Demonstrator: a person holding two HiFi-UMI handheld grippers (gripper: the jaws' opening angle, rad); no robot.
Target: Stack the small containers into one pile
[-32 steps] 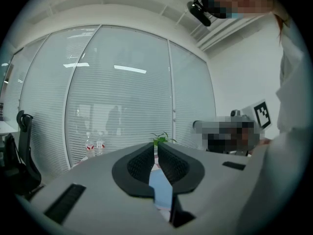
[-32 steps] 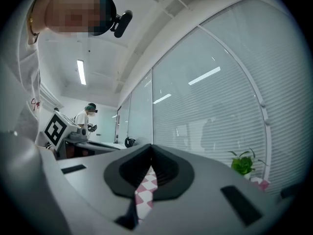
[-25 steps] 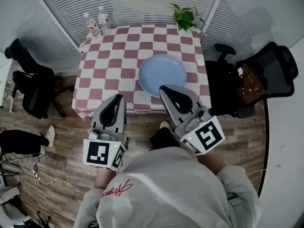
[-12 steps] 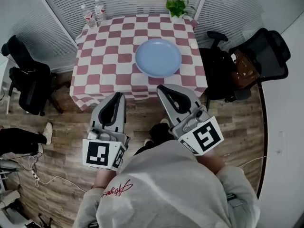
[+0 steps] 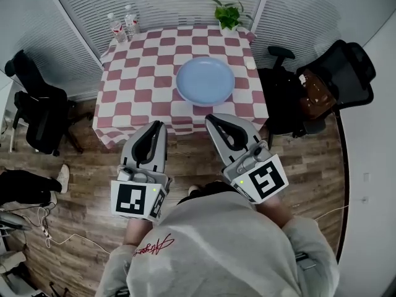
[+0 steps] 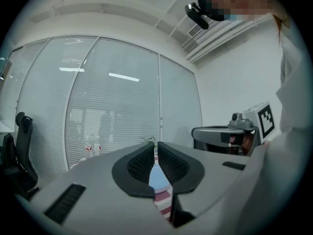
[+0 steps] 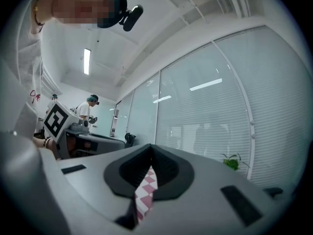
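Checked table [image 5: 133, 85] lies ahead of both grippers, water bottles [image 5: 122, 26] at its far left corner. The left gripper [image 5: 159, 124] hangs short of the near edge, jaws nearly together, empty. A blue plate [image 5: 205, 80] sits beyond the gap between them. The right gripper [image 5: 210, 116] is pinched closed, also empty. No small containers are visible, so stacking looks unstarted

On table [image 5: 139, 91], right of centre: plate [image 5: 205, 81]. At far left corner: two bottles [image 5: 124, 25]. At far right corner: plant [image 5: 228, 14]. Off left edge: chair [image 5: 37, 113]. Off right edge: second chair [image 5: 334, 79]. Before near edge, off table: left gripper [image 5: 159, 124] and right gripper [image 5: 210, 117], side by side.
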